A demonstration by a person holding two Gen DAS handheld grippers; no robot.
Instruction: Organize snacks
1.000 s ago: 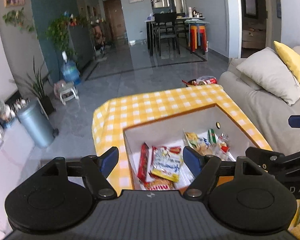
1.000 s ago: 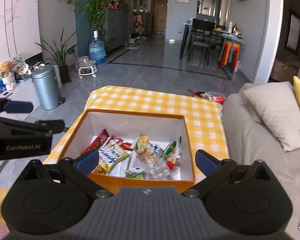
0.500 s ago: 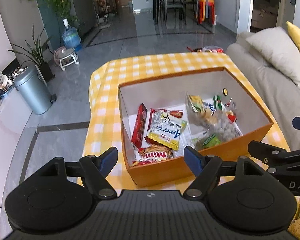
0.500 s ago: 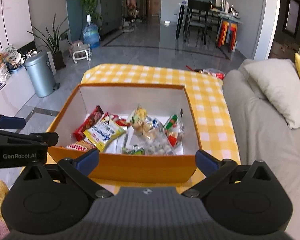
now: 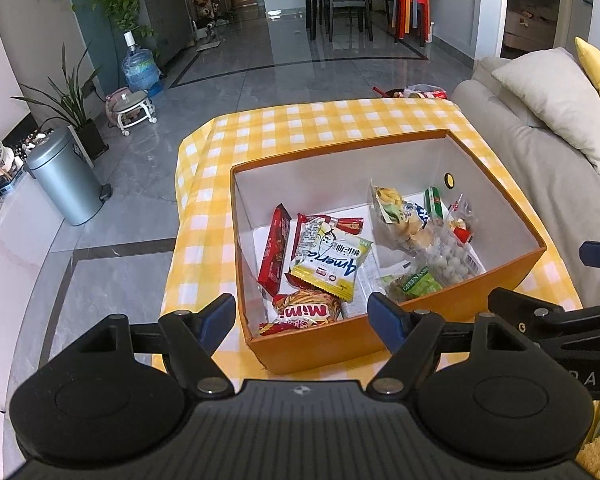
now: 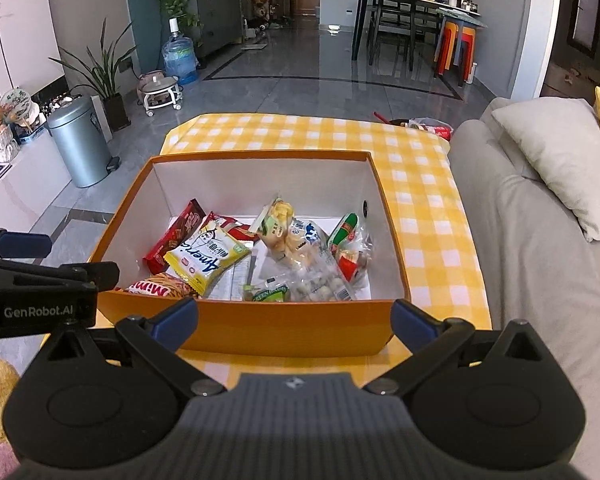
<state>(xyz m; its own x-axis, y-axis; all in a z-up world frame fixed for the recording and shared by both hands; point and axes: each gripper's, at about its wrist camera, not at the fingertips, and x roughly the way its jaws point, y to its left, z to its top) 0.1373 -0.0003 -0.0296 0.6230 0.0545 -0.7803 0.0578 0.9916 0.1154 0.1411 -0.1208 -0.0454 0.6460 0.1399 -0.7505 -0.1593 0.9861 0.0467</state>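
Ahead of both tongs, an orange box (image 6: 284,330) with white inner walls is seen on a yellow-and-white checked cloth (image 6: 424,184). Inside, a yellow packet (image 5: 326,256) with red corners is flanked left by a red bar wrapper (image 5: 275,254); a red-and-white Mimi bag (image 5: 306,312) is nearest. Right of the tongs, a grey sofa (image 6: 540,264) with a beige cushion (image 6: 556,160) is noted; left, a grey-blue bin (image 6: 80,146).
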